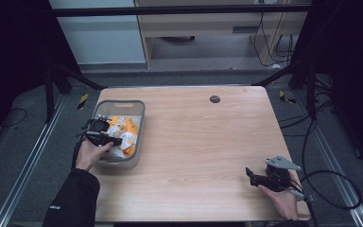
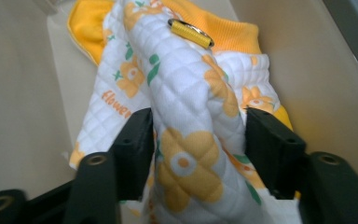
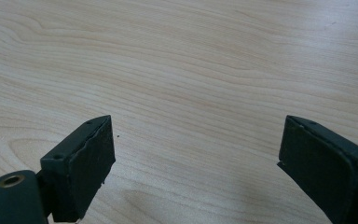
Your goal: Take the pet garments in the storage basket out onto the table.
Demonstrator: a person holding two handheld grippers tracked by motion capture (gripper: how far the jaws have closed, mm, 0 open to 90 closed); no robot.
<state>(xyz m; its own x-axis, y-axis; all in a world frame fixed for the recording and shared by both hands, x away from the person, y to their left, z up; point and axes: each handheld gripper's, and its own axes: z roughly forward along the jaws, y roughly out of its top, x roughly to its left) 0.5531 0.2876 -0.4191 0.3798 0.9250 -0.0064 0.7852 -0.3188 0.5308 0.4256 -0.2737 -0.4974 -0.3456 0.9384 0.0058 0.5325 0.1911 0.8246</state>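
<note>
A grey plastic bin (image 1: 141,118) stands at the table's left side with a white quilted cloth (image 1: 125,130) printed with orange flowers in it. My left gripper (image 1: 115,140) reaches into the bin. In the left gripper view a raised fold of that cloth (image 2: 186,84) fills the gap of the left gripper (image 2: 198,116), both pads against it. A small yellow ribbed clip with a metal ring (image 2: 191,33) sits on top of the fold. My right gripper (image 1: 251,176) rests low at the table's front right, open (image 3: 196,140) over bare wood.
The light wooden table (image 1: 194,137) has a black round grommet (image 1: 214,99) near its far edge. Black cables (image 1: 331,189) loop on the floor to the right. Dark frame bars stand behind the table.
</note>
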